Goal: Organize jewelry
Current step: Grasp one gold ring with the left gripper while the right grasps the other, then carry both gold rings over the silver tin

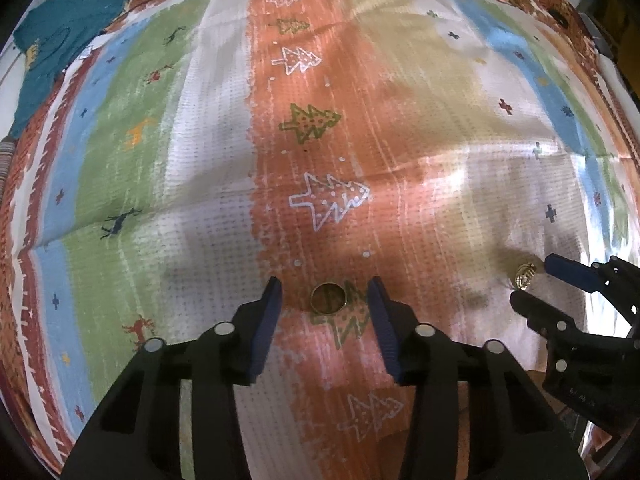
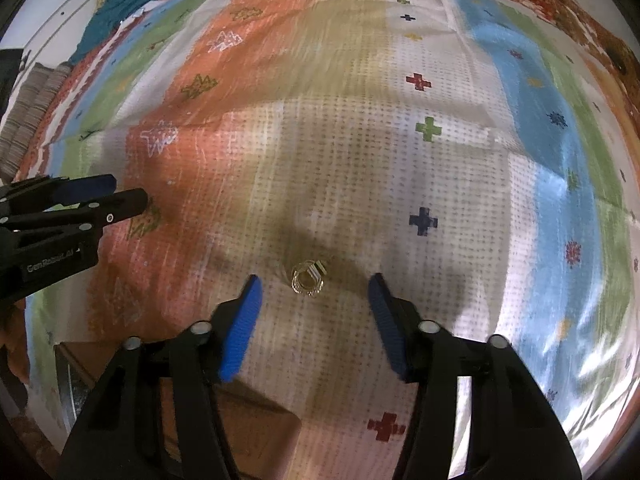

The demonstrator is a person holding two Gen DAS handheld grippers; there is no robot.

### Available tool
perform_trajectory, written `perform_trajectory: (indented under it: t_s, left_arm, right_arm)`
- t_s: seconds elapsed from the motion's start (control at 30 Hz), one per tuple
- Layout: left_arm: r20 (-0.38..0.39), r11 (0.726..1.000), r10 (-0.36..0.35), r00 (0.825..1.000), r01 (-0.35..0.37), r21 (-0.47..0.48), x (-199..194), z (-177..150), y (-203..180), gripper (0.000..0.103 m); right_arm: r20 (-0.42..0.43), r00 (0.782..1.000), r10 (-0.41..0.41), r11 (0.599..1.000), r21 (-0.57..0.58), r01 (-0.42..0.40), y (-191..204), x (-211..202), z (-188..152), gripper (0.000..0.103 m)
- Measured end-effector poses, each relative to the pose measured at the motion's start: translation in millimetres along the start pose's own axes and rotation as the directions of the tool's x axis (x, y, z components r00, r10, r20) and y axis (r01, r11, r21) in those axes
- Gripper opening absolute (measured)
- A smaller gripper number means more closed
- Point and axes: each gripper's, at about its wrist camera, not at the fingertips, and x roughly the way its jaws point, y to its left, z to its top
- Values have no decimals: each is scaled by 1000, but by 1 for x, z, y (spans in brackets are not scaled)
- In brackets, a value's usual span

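Left tool (image 1: 325, 294) is spread wide, nothing between the pads, and your plain gold ring (image 1: 328, 298) lies flat on the orange stripe of the patterned cloth (image 1: 208, 152) right in the gap between the fingertips. Neither pad looks to be touching it, as far as I can tell.

Right tool (image 2: 314, 288) is also spread, also empty. The ornate gold ring (image 2: 307, 278) sits on the white dotted part of the cloth, centred between its blue pads (image 2: 240, 328), just ahead of the tips. The right view is a bit blurred, so I can't tell you whether a pad brushes it.

From the left view the two rings are well apart, ornate one off to the right near the right tool's tips. The left tool shows at the left edge of the right view, hovering low over the orange stripe.

Progress, my read: early. Both rings are on the cloth, loose, neither gripped. No jewelry box, tray or dish that I can identify in either view; a brown box-like corner (image 2: 256, 420) sits under the right tool at the near edge, but I can't say what it is.

Left to do, judging from this: close on each ring, lift, and set them wherever you're collecting them. Thin flat band on soft cloth will likely be fiddly to pinch.

A teal garment (image 1: 68, 36) lies at the far left corner, out of the way.
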Motion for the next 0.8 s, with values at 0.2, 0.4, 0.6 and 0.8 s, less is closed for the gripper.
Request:
perform_trajectory:
  t_s: [0.2,0.4,0.6,0.8]
  left_arm:
    - [-2,1000,21,1000,-21,8,9,-1,0,28]
    - [7,999,14,1000,-14,30,9,-1,-3,19]
    - [31,1000,-1,1000,0,26,-11,-8,-1,19]
    - [73,998,-45,996,43,35,-42,-18,-3,19]
  right_arm:
    - [0,1000,-29,999,-43,29,7,5,3,28]
    - [13,1000,-20,998,-57,21,5,5,3,16]
    - [38,999,-13,999,-50,15,2,-9,-5,16]
    - [100,995,2,999,-42,3,3,-39,-11,16]
